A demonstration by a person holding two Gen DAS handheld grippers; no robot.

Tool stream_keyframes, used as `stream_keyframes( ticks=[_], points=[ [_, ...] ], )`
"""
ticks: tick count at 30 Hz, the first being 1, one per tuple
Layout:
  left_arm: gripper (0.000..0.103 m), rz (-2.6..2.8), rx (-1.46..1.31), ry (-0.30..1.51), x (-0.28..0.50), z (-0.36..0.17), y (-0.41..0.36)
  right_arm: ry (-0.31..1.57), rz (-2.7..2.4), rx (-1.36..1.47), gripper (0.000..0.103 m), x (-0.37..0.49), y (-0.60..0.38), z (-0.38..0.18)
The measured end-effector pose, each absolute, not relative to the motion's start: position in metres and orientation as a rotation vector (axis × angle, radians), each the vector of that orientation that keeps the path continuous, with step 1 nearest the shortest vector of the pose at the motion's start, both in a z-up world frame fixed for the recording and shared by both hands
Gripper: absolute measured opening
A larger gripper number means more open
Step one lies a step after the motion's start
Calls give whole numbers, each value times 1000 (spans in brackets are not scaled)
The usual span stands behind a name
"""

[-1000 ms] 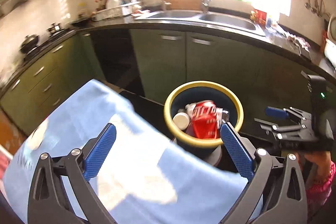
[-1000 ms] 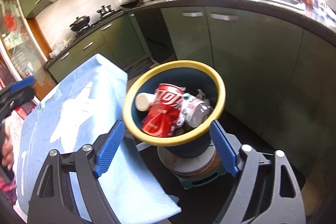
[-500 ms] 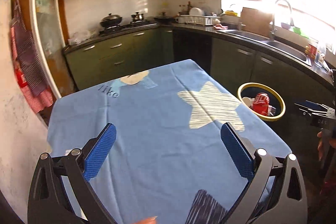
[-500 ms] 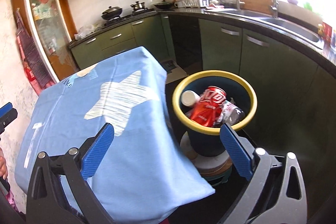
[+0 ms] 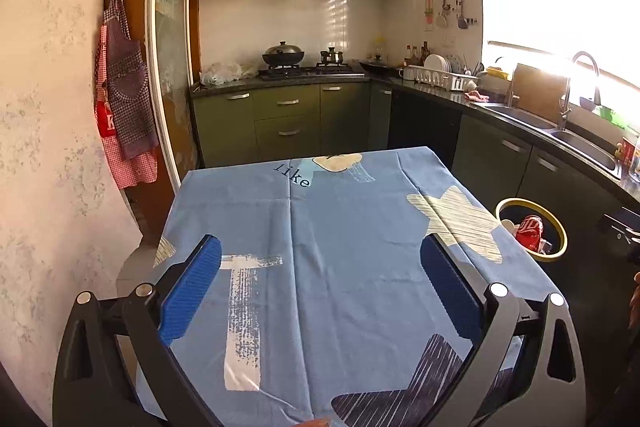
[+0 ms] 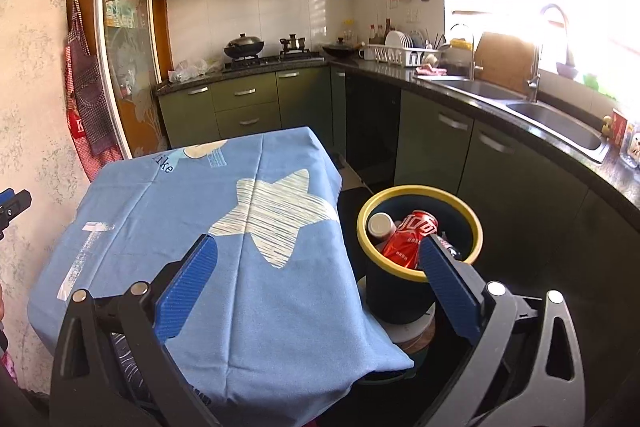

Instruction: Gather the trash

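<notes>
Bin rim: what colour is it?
Yellow, on a dark blue bin; clearest in the right wrist view.

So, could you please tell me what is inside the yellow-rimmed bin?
The bin holds a red can, a white-capped bottle and a crumpled wrapper; anything beneath them is hidden.

Matt blue cotton-like tablecloth (image 6: pixel 248 267) with white star print, slightly creased. Dark plastic bin with smooth yellow rim (image 6: pixel 420 231); glossy red metal drink can (image 6: pixel 408 239) inside. Far right, shiny steel sink (image 6: pixel 560 123); glossy black stone-like countertop (image 6: pixel 500 115); satin green cabinets (image 6: pixel 248 107).
</notes>
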State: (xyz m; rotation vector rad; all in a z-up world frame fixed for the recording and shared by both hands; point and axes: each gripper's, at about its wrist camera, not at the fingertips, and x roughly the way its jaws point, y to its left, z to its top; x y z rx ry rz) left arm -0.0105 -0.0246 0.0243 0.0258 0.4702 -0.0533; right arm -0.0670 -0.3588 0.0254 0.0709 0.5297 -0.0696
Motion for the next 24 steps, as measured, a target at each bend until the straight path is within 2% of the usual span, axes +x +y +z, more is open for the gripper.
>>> stream_keyframes(
  ticks=[10, 24],
  points=[
    [98, -80, 20, 426, -42, 36, -31, 489, -72, 55, 96, -82, -351, 35],
    [98, -78, 11, 423, -43, 41, -31, 504, -73, 50, 96, -79, -348, 33]
  ],
)
